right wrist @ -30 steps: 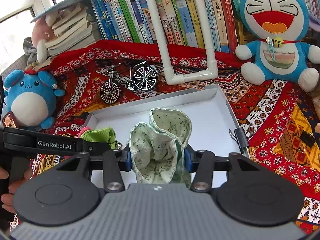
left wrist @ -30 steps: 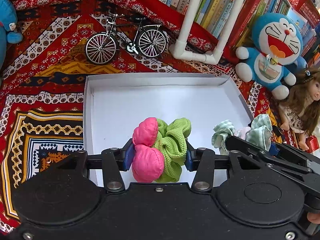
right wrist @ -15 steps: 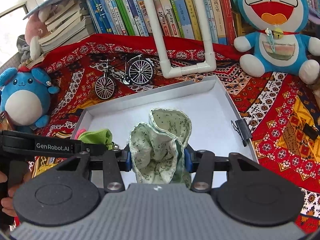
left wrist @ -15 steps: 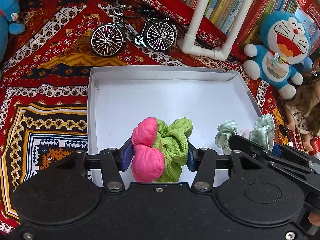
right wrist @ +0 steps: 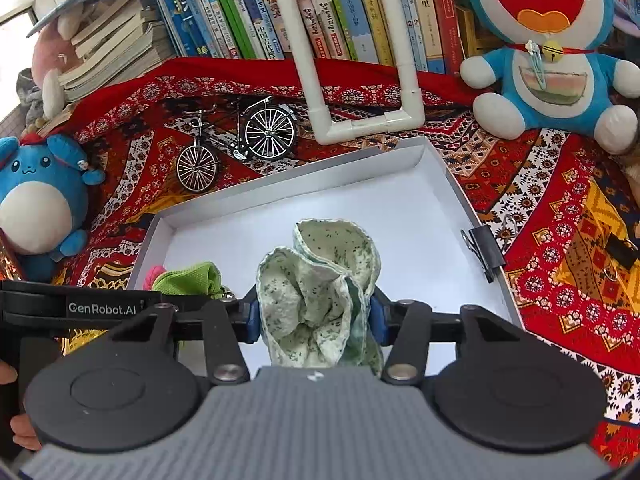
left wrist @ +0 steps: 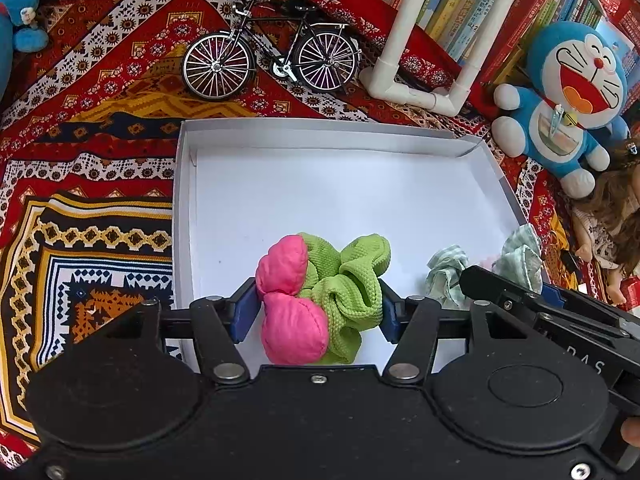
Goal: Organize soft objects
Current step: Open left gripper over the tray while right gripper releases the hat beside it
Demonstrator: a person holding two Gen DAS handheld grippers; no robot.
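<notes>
A pink and green scrunchie (left wrist: 316, 300) sits between the blue pads of my left gripper (left wrist: 316, 308), low over the near part of the white tray (left wrist: 320, 184). The jaws are opening, and the pads still touch the fabric. My right gripper (right wrist: 314, 314) has a pale green floral scrunchie (right wrist: 316, 280) between its pads over the same tray (right wrist: 320, 208). Its jaws are opening too, with the cloth still filling the gap. In the right wrist view the left gripper's (right wrist: 100, 308) green scrunchie (right wrist: 188, 278) shows at the left.
Around the tray, on a red patterned cloth (left wrist: 100, 128), are a model bicycle (left wrist: 272, 64), a white pipe frame (left wrist: 416, 92), a Doraemon plush (left wrist: 568, 92) and a doll (left wrist: 600, 232). A blue round plush (right wrist: 40, 200) is left, a binder clip (right wrist: 484, 252) grips the tray's right wall, and books (right wrist: 320, 8) line the back.
Both pairs of jaws have widened a little and the scrunchies have puffed out between them. Both views have tilted slightly further down toward the tray.
</notes>
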